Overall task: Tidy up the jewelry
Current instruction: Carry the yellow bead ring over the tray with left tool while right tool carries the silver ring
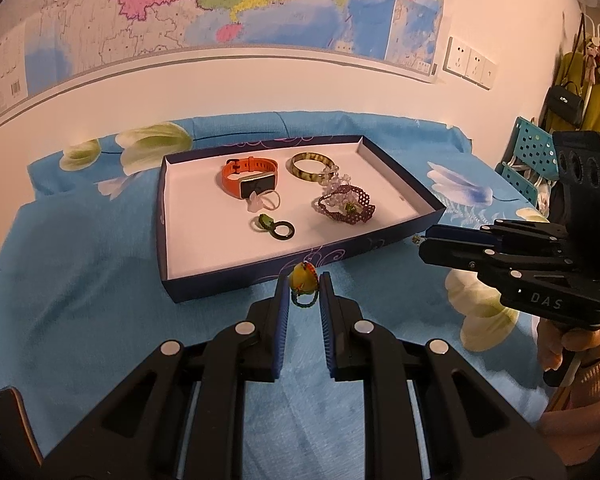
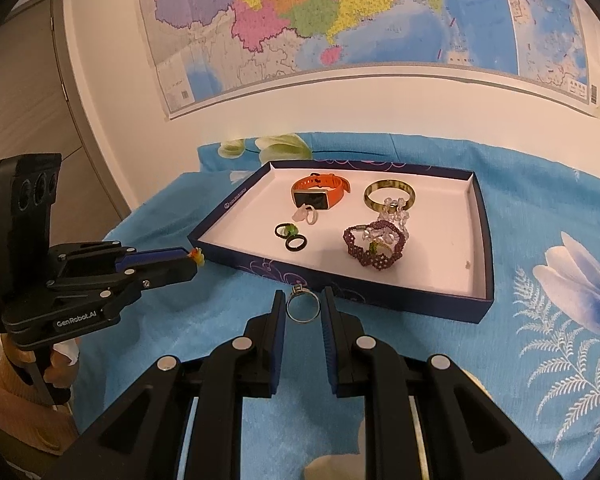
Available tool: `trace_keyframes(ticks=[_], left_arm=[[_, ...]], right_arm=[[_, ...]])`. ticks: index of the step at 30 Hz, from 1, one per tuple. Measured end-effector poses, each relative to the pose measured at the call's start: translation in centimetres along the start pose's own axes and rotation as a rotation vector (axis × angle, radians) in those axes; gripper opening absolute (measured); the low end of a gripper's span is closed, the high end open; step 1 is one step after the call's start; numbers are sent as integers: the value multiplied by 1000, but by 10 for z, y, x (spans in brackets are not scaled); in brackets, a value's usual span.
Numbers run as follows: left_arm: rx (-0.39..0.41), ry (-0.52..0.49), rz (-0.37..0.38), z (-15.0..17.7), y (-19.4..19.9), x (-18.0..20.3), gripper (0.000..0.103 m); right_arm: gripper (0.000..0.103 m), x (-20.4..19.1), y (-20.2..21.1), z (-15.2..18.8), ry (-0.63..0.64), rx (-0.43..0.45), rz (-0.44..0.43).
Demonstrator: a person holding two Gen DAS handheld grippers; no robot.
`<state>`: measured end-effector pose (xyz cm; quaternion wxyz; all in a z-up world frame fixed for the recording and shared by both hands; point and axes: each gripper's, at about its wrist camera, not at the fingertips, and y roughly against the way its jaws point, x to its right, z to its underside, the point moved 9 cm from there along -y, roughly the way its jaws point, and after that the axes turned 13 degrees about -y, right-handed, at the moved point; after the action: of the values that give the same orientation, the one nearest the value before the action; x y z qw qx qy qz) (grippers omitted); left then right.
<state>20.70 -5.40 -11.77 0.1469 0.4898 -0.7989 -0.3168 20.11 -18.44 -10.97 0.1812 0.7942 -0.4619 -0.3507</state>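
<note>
My left gripper [image 1: 304,285] is shut on a ring with a yellow stone and a green beaded band [image 1: 303,280], held just before the near wall of the dark blue tray [image 1: 220,280]. My right gripper [image 2: 302,300] is shut on a thin silver ring [image 2: 303,307], also in front of the tray [image 2: 400,292]. In the tray lie an orange watch [image 1: 249,178], a green-yellow bangle [image 1: 310,165], a purple beaded bracelet [image 1: 346,210], a clear crystal bracelet [image 2: 396,206] and several small rings [image 1: 278,228]. Each gripper shows in the other's view: the right gripper [image 1: 422,240], the left gripper [image 2: 195,258].
The tray rests on a blue floral cloth [image 1: 80,280] against a wall with a large map [image 1: 220,0]. A perforated teal rack [image 1: 534,148] and hanging bags and clothes [image 1: 572,96] stand at the right. A door [image 2: 28,100] is at the left.
</note>
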Motion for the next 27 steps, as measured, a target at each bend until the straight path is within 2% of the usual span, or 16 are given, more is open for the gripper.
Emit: trace_keyframes(ticks=[27], left_arm=[[39, -4, -8, -16, 8, -2, 16]], right_arm=[[16, 1, 0, -20, 13, 33, -7]])
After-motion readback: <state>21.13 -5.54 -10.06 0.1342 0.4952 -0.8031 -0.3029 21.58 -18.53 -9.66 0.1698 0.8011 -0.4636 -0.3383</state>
